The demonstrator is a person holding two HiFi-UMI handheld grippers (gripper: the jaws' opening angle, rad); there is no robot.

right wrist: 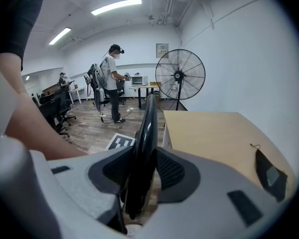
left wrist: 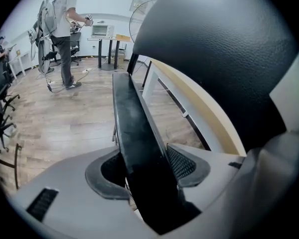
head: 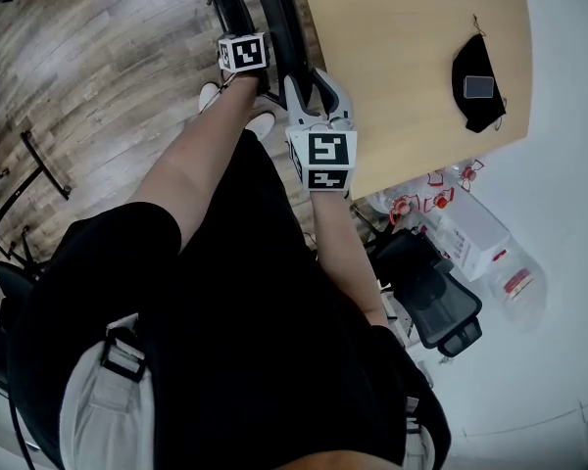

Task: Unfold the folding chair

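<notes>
The folded chair is black and stands upright on the wood floor against the edge of the wooden table. My right gripper is shut on the top edge of one thin black chair panel, with a pad pressed on each side. My left gripper is lower and further left, and is shut on another black panel that runs away from it. A large black textured surface fills the upper right of the left gripper view. The chair's legs are hidden.
A black pouch lies on the table. An office chair, bottles and a box sit by the wall at right. A standing fan is beyond the table. A person stands further back in the room.
</notes>
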